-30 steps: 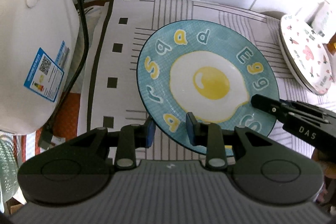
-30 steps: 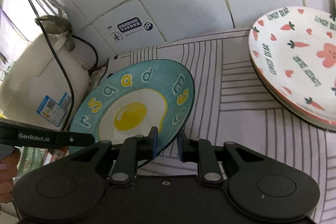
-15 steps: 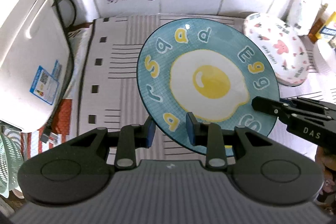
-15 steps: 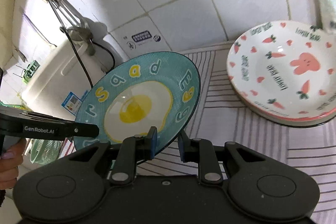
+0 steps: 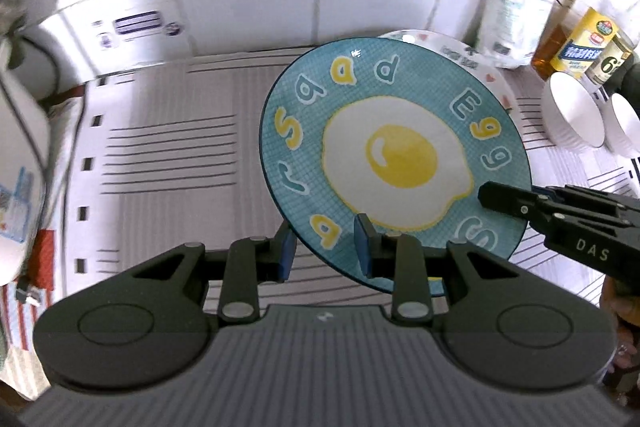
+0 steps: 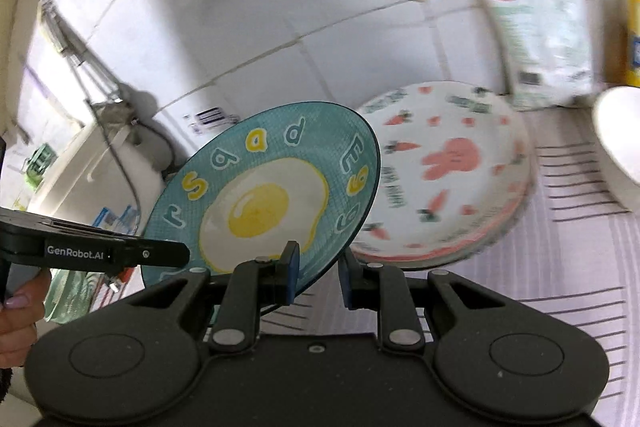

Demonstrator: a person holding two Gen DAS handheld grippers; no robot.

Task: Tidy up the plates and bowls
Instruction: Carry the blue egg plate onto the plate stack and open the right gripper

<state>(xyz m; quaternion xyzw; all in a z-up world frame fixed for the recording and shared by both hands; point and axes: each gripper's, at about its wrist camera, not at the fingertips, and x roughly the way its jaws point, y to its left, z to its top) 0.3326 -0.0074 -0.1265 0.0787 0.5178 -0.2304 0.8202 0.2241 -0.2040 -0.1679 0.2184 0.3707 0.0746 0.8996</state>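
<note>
A blue plate with a fried-egg picture [image 5: 400,163] hangs tilted above the striped cloth, gripped from two sides. My left gripper [image 5: 325,247] is shut on its near rim. My right gripper [image 6: 319,269] is shut on the rim at the plate's right side, where the left wrist view shows its fingertips [image 5: 516,203]. In the right wrist view the blue plate [image 6: 260,203] overlaps the left edge of a stack of white rabbit-and-carrot plates [image 6: 448,163], and the left gripper's fingertip [image 6: 160,254] reaches in from the left. Two white bowls [image 5: 576,115] stand right of the stack.
A white appliance [image 5: 20,147] with a cord fills the left edge. An oil bottle [image 5: 576,39] and a white bag [image 5: 516,23] stand against the tiled wall at the back right. The striped cloth [image 5: 172,147] covers the counter. A hand [image 6: 16,311] holds the left gripper.
Both grippers have carried the blue plate up and to the right, away from the white appliance and toward the rabbit plates. The bowls and bottles have come into view.
</note>
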